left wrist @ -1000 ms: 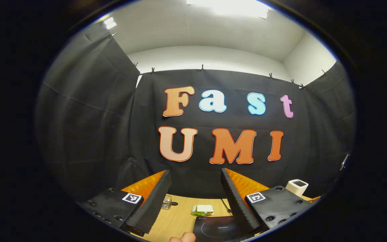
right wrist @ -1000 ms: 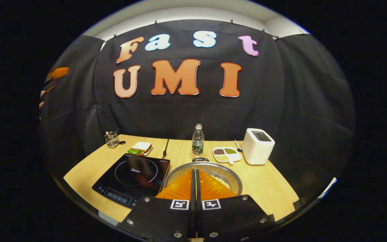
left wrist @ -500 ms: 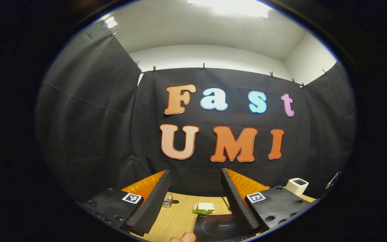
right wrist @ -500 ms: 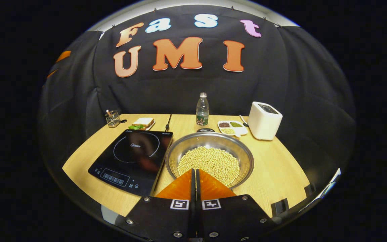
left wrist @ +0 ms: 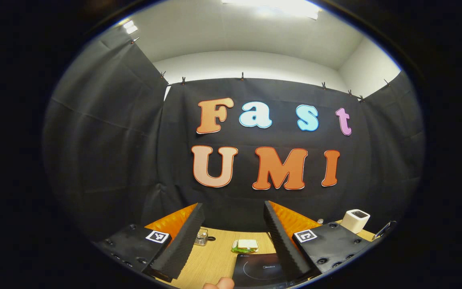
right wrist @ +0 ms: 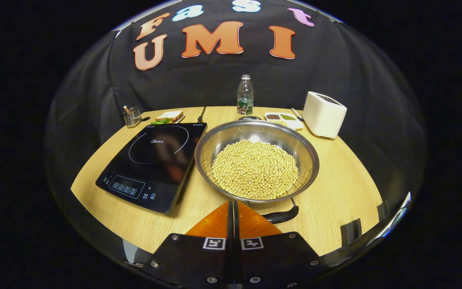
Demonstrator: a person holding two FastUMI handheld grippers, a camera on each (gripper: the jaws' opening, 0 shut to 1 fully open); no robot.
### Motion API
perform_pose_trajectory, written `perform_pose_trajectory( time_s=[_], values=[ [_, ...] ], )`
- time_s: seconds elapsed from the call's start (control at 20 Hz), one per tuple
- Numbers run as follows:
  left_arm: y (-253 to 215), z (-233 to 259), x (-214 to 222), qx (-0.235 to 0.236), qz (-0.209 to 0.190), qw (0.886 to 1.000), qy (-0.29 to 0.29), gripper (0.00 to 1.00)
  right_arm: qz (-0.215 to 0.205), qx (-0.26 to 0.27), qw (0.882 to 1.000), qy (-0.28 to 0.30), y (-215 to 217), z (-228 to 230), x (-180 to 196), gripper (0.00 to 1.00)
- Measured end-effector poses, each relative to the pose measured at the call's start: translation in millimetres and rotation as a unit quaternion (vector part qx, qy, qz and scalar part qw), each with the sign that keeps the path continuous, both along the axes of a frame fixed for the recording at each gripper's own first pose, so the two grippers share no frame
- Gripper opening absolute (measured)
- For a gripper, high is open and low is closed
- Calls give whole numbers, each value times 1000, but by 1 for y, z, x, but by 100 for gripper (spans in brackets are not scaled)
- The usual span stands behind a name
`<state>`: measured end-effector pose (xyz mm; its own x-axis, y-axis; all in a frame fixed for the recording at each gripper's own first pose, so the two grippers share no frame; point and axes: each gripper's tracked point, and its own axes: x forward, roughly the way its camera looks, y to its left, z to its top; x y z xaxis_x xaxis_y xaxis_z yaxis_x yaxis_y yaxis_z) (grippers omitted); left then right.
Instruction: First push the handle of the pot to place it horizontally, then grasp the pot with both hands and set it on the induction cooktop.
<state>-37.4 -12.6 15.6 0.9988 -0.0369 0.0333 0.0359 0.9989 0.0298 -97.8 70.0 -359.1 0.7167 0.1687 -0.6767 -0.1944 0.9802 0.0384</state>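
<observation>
In the right gripper view, the round stainless-steel pot, filled with pale yellow beans, sits on the light wooden table just right of the flat black induction cooktop, their edges almost touching. One black pot handle points toward the camera near the table's front edge, beside the right hand-held gripper, whose fingers are pressed together with nothing between them. Bare wood lies open to the pot's right and in front of the cooktop. Along the far edge stand a clear plastic bottle, a white toaster, a white divided dish of grains, a sandwich on a plate and a small glass holder. A brand mark sits on the cooktop's glass, too small to read surely.

In the left gripper view, the left hand-held gripper hangs above the table with its fingers spread wide and empty.
</observation>
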Motion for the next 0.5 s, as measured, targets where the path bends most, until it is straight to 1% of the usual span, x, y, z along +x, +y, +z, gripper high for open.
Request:
perform_pose_trajectory(
  time_s=[0.2,0.3,0.5],
  values=[
    [0,2,-1,3,4,1000,-3,98,-9,-6,1000,16,-8,-16,1,0],
    [0,3,-1,3,4,1000,-4,98,-9,12,999,28,-7,-20,-2,0],
    [0,0,-2,5,2,1000,3,98,-13,14,999,28,-12,-21,-1,0]
  ],
)
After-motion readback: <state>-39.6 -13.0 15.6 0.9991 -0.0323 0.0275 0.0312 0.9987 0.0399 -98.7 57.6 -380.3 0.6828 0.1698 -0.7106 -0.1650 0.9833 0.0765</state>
